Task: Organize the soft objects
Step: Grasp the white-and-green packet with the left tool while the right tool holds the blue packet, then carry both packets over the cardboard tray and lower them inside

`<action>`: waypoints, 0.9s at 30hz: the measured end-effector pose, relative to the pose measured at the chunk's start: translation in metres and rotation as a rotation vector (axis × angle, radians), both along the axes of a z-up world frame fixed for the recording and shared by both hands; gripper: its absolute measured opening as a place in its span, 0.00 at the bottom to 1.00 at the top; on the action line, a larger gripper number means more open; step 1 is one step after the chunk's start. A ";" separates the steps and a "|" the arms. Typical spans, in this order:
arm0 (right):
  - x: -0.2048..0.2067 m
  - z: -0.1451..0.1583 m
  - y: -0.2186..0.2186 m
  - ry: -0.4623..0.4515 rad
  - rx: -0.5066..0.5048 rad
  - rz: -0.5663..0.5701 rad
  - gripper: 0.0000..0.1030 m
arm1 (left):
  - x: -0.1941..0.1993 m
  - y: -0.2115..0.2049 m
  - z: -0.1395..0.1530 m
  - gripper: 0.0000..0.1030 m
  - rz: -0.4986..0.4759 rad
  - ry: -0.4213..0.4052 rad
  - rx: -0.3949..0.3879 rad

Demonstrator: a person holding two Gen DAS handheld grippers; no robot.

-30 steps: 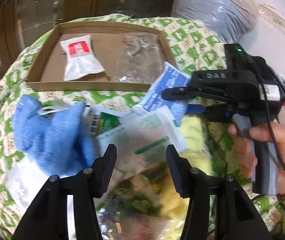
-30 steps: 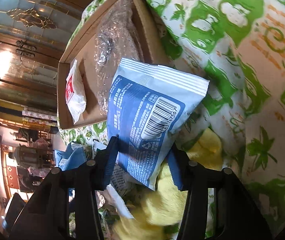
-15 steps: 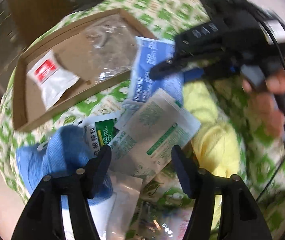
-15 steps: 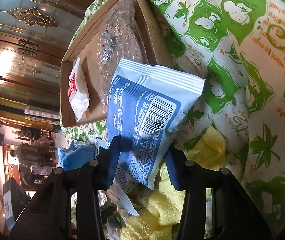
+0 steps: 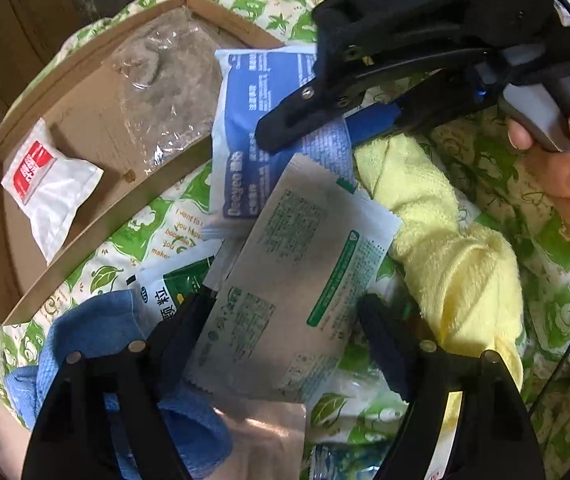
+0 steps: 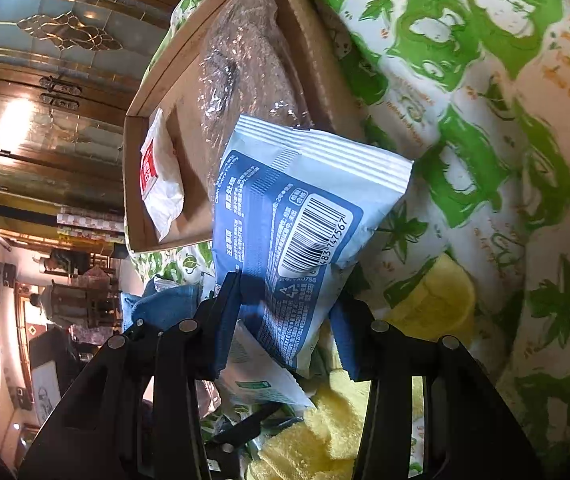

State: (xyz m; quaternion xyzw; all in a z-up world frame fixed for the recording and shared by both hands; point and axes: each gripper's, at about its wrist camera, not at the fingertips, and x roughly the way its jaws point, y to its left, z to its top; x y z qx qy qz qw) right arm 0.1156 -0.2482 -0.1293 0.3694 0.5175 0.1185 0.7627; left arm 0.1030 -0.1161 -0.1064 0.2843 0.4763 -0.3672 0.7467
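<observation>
Green-printed cloth (image 5: 157,236) carries the pile beside the cardboard tray (image 5: 97,216). Right gripper (image 6: 285,316) jaws pinch the blue packet (image 6: 297,216), apparently by one corner; it may slip. Left gripper (image 5: 285,316) jaws are opening around the grey sachet (image 5: 289,292), and could snag the yellow towel (image 5: 453,256).

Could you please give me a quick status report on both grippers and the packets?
Right gripper shut on blue packet, short of cardboard tray. Left gripper opening over grey-green sachet, not gripping. Yellow towel alongside.
</observation>
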 end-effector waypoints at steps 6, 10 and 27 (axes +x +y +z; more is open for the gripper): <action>-0.005 0.016 0.005 -0.056 -0.079 0.001 0.34 | -0.009 0.025 0.006 0.16 0.130 0.015 -0.107; -0.010 0.029 0.001 -0.098 -0.083 -0.018 0.30 | -0.018 0.041 0.022 0.16 0.207 0.000 -0.190; -0.026 0.061 -0.013 -0.192 -0.104 -0.051 0.24 | 0.007 0.084 0.065 0.16 0.444 0.087 -0.510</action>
